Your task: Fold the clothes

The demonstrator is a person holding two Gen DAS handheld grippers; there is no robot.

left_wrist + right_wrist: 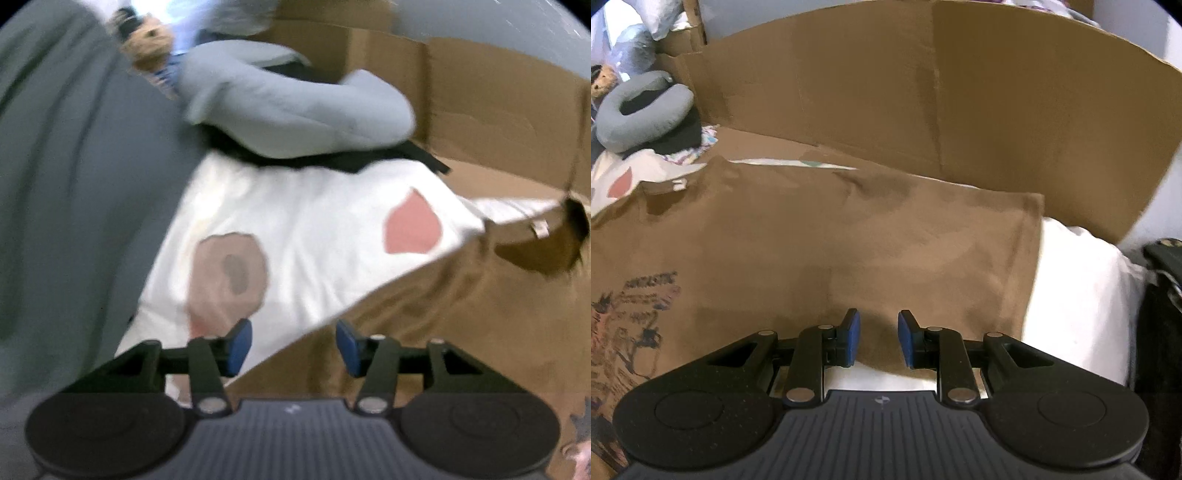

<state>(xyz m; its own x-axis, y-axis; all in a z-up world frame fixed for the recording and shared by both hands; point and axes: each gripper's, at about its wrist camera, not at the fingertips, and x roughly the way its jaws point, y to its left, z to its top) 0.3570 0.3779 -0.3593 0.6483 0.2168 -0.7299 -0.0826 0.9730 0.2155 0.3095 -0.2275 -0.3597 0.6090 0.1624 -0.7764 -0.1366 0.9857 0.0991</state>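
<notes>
The brown T-shirt [849, 236] lies spread flat over white bedding [1078, 295]. The right gripper [878, 339], jaws parted and empty, hovers at its six-o'clock hem; the left gripper [293, 347] is likewise open and empty. Any pinch should take only the shirt, not the bedding.

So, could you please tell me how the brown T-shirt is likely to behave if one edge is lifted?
The brown T-shirt lies flat with soft creases, so it will probably drape limply rather than hold shape. It looks thin, so likely light. Spread over the white bedding, it may drag or bunch.
</notes>
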